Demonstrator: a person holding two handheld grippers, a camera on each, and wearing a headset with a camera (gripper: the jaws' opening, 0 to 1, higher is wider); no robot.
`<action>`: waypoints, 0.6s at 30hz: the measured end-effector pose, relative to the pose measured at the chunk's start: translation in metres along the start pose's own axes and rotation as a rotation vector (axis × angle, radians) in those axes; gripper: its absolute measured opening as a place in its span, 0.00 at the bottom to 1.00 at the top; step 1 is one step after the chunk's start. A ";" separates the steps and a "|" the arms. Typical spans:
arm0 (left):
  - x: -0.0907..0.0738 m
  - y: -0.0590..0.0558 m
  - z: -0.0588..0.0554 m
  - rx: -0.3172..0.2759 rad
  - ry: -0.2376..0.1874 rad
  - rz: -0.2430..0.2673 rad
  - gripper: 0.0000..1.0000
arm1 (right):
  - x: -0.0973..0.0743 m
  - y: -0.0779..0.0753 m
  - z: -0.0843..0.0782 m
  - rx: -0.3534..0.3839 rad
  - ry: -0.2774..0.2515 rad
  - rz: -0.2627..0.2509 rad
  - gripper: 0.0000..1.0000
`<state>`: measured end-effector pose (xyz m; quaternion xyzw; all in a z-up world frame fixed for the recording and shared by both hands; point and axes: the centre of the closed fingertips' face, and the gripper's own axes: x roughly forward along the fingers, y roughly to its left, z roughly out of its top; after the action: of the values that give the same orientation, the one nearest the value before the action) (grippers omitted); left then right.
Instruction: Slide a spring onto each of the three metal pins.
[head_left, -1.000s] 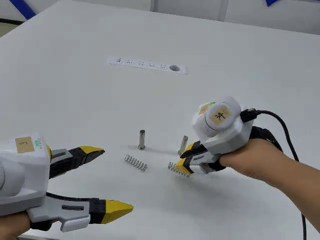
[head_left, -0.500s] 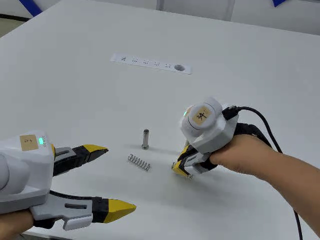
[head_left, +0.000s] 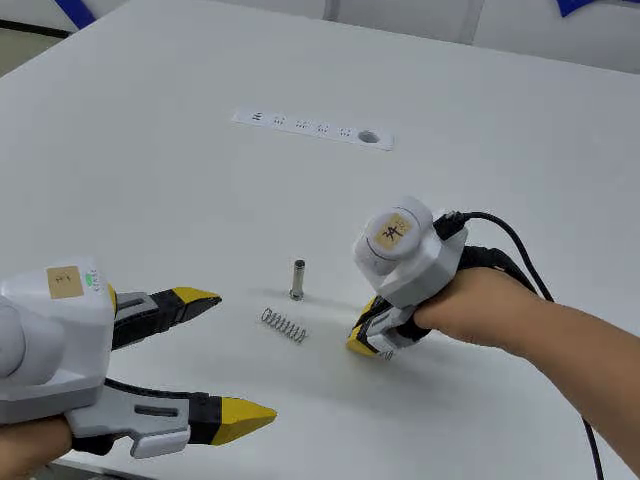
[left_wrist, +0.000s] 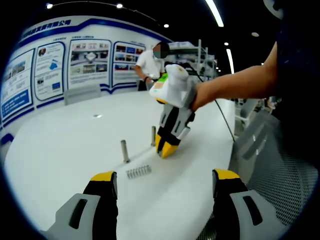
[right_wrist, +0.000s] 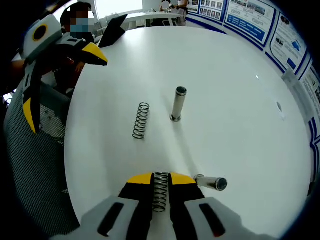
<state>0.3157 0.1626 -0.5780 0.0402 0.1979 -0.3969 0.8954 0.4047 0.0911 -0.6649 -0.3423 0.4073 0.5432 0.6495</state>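
– Right gripper view: right gripper (right_wrist: 160, 179) jaws?
– Pinched on a spring (right_wrist: 160, 192) at the counter (right_wrist: 235, 90), pin (right_wrist: 210, 182) just right; left gripper (head_left: 243, 353) wide open, empty. Spring looks light, squashy, hold mid-coil gently

Smooth white table (right_wrist: 235, 80), faint sheen. Ahead of the right gripper (right_wrist: 160, 181) jaws, pin (right_wrist: 177, 104): bright polished metal, smooth. Between those jaws, spring (right_wrist: 160, 192): thin bare grey metal wire, duller. On the left gripper (left_wrist: 165, 176), jaws of matt grey plastic, yellow tips smooth and slightly glossy.
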 end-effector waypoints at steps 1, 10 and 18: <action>0.000 0.000 0.000 0.000 0.000 0.000 0.79 | 0.000 0.000 0.000 0.003 0.003 0.003 0.12; 0.000 0.000 0.000 0.002 0.001 0.002 0.79 | 0.000 0.000 0.000 0.018 0.021 0.020 0.12; 0.000 0.000 -0.001 0.007 0.008 0.003 0.79 | -0.008 -0.001 0.003 0.037 -0.029 -0.004 0.12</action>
<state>0.3159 0.1627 -0.5790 0.0453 0.2000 -0.3962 0.8950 0.4055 0.0902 -0.6567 -0.3229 0.4071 0.5392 0.6627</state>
